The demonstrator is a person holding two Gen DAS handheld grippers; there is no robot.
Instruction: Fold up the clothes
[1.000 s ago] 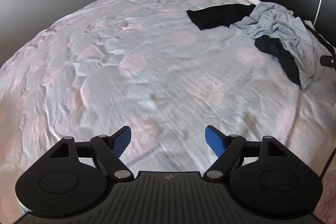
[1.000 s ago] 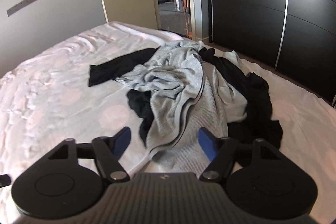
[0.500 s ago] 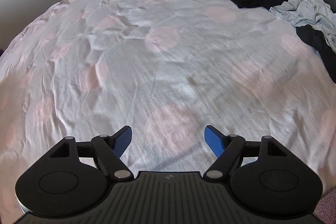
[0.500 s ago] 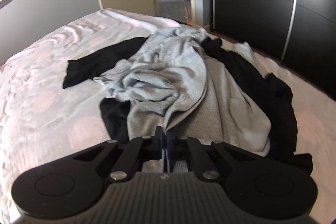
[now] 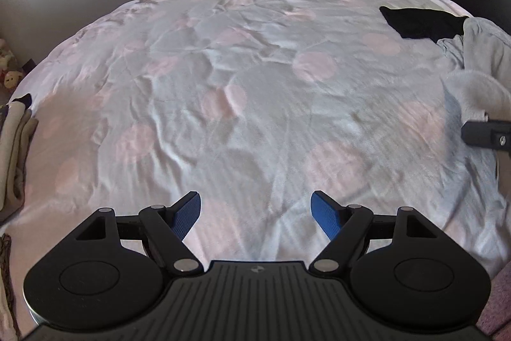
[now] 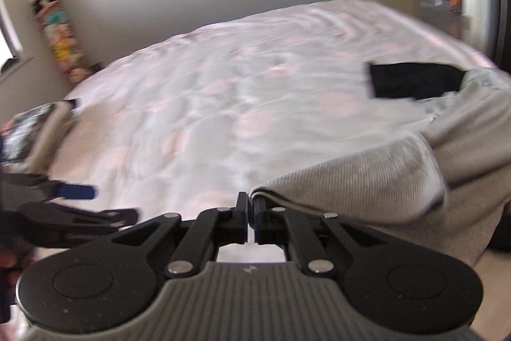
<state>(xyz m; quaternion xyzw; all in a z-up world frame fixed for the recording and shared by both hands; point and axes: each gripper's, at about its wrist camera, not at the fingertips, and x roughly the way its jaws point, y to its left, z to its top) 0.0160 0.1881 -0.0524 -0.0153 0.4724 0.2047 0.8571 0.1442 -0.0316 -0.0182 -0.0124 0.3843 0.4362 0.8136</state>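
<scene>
A wide bed (image 5: 242, 91) is filling most of both views, its pale sheet printed with faint pink dots and lying in soft wrinkles, with a plain grey wall behind it and a doorway opening at the far right. A tall printed tube (image 6: 57, 31) topped with a small plush toy is standing in the corner by the wall, and a stack of folded fabric (image 5: 14, 155) is sitting at the left edge of the mattress. The right gripper (image 6: 250, 213) is clenching its jaws on the hem of a grey ribbed garment (image 6: 367, 178), the cloth draping away to the right and running back toward the heap on that side of the bed. In the left wrist view the same grey garment (image 5: 479, 85) is bunching at the right edge, with a dark part of the right gripper just below it. A black garment (image 5: 421, 23) is lying flat on the sheet just beyond the grey one, partly tucked under it. The left gripper (image 5: 255, 214) is hanging over bare sheet with its blue pads (image 5: 186, 214) spread wide and nothing between them. The right wrist view is blurred, so the dark shape with a blue pad at its left edge is probably the left gripper (image 6: 73, 192).
</scene>
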